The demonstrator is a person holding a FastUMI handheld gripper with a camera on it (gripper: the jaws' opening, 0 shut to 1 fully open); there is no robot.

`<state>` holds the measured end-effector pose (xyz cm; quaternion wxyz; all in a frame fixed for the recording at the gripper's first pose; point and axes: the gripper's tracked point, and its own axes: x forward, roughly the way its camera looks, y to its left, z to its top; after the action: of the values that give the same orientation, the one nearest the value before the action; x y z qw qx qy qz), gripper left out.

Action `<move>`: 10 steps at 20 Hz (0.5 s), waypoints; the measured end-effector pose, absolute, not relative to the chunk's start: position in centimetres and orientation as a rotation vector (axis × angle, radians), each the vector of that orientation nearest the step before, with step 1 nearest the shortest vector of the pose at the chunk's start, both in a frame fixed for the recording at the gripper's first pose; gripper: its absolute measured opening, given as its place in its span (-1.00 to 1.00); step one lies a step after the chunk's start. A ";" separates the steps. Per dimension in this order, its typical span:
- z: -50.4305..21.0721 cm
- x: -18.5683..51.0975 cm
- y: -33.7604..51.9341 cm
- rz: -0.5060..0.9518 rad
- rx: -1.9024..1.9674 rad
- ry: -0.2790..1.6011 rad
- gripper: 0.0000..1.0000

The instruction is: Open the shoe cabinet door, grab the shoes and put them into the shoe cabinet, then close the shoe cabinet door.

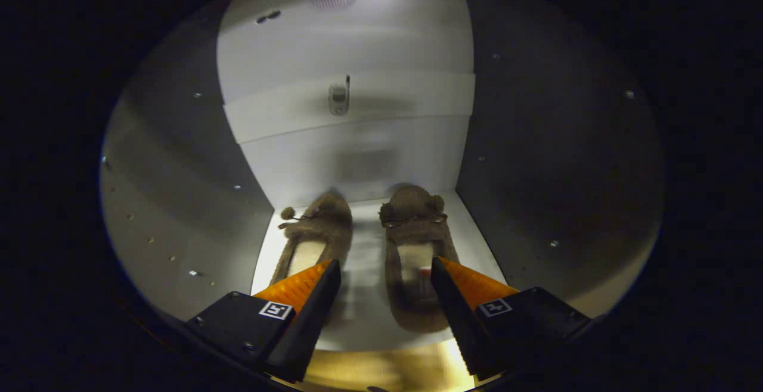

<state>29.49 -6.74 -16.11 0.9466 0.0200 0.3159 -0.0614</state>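
1. Shoes sit inside the shoe cabinet (536, 159): the left shoe (315, 234) and the right shoe (417, 249) lie side by side on the cabinet floor (366, 296), toes pointing to the back panel (351, 159), with a bare strip of floor between them.
2. My hand-held gripper (385, 270) has its fingers spread apart and clamps nothing. One fingertip lies over the heel end of the left shoe, the other over the opening of the right shoe; whether they touch the shoes I cannot tell.
3. I judge the pair is set toes-in and parallel so both fit on the narrow floor and the heels stay behind the front edge, leaving the door free to swing shut.
4. Edges: the left side wall (179, 201) and right side wall (566, 189) close in tightly, each just beside the outer flank of a shoe. A lighter horizontal band (357, 106) crosses the back panel, with a small metal fitting (338, 99) on it, well above the shoes.
5. Open room: the only clear way out is straight back toward me, over the front lip (381, 371) of the cabinet. Sideways moves risk scraping a wall or nudging a shoe.
6. My judgement: the placing looks done; backing out and closing the door remain.
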 end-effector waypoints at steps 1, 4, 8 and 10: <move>-14.9 27.7 -6.3 -0.119 0.032 0.624 1.00; -11.3 22.6 -4.9 -0.092 0.019 0.539 1.00; -6.8 15.5 -3.3 -0.057 0.015 0.398 1.00; -5.6 12.0 -2.9 -0.055 0.010 0.353 1.00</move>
<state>12.02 -2.91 -5.61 0.9840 0.0049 0.1758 -0.0272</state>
